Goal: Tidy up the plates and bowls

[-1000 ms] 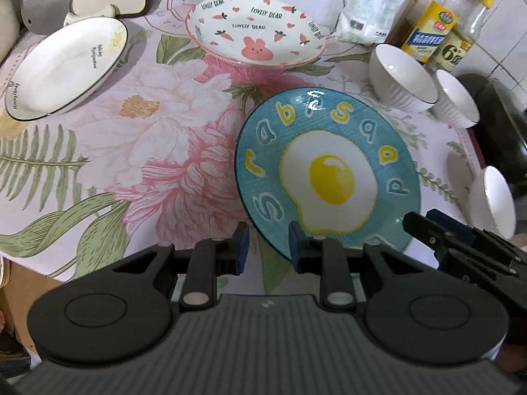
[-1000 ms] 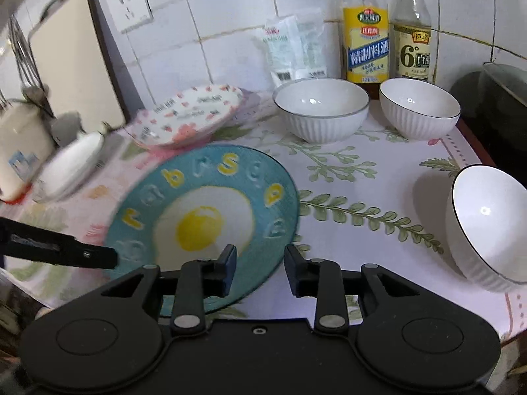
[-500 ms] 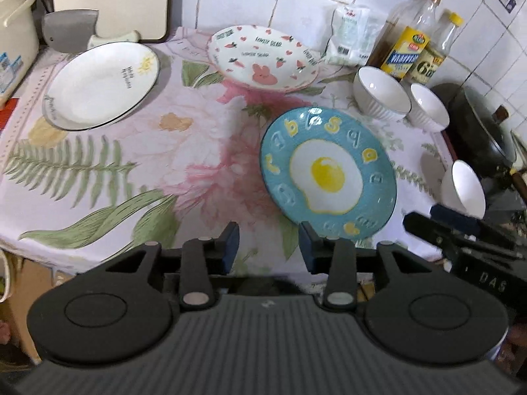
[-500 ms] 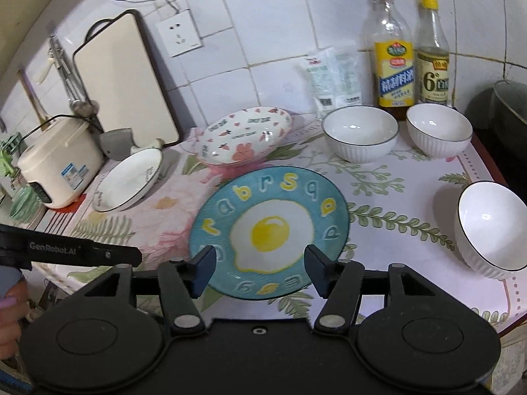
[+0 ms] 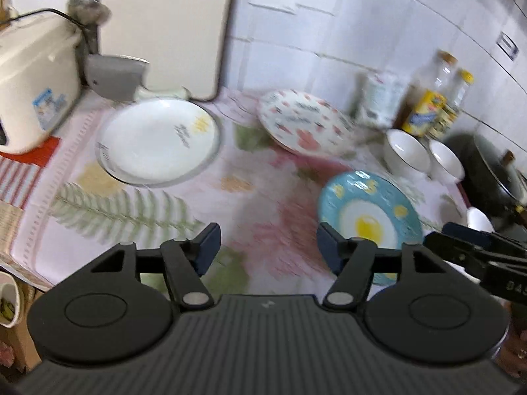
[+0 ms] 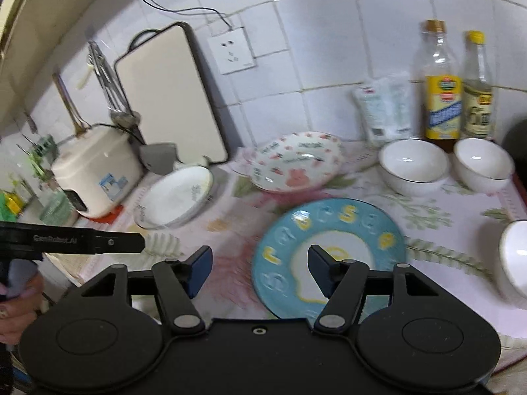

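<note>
While its jaws were opening with nothing between them, the left tool hung above the floral-clothed surface, the blue egg plate lying flat just past its right finger, a white plate and a pink-patterned plate farther back (all blurred), two white bowls near the bottles. From the right wrist, the right tool was likewise opening and empty, the blue egg plate behind its right finger, a third bowl at the right edge, a rice cooker far left.
</note>
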{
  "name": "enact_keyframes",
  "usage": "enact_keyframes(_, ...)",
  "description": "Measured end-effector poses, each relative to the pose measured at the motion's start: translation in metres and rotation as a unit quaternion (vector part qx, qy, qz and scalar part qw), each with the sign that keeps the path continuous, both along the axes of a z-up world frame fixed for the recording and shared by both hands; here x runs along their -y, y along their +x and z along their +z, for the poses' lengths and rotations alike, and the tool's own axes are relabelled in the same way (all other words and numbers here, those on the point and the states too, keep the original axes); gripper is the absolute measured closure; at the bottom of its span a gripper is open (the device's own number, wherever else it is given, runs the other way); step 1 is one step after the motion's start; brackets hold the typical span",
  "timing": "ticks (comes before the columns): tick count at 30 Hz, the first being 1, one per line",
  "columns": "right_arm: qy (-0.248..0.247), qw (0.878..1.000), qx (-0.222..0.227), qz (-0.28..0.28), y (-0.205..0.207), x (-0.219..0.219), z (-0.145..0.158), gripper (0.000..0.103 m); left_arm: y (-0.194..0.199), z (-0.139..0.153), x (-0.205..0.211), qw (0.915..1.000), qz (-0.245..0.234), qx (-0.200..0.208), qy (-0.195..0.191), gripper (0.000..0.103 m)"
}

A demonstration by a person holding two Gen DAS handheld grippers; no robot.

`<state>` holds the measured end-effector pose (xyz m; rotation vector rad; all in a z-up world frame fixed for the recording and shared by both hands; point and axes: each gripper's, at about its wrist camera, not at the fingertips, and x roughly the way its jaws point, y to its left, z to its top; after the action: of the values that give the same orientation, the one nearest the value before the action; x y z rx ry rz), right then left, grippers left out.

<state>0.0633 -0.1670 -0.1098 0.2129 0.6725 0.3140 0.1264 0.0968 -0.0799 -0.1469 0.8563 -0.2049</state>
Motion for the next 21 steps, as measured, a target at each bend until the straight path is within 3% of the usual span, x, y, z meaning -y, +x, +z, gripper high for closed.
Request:
enact_keyframes(4,0.010,0.998,0.038,0.040,0.016,-0.028,-0.003,0.034,0.007,-0.006,-0.025,0.9989,0.030,0.033,0.011,0.029)
enact_keyframes(9,0.004,0.996,0.056,0.066,0.050,-0.066,-0.009,0.034,0.029,-0.028,-0.058,0.9974,0.051,0.052,-0.002,0.028)
enact_keyframes(15,0.043,0.997,-0.003,0.065,0.097,-0.101,-0.033,0.034,0.057,-0.051,-0.095,0.9923,0.101,0.064,0.032,0.028)
enact_keyframes(21,0.036,0.995,-0.018,0.094,0.130,-0.136,-0.052,0.034,0.084,-0.077,-0.128,0.9894,0.138,0.045,0.006,0.029)
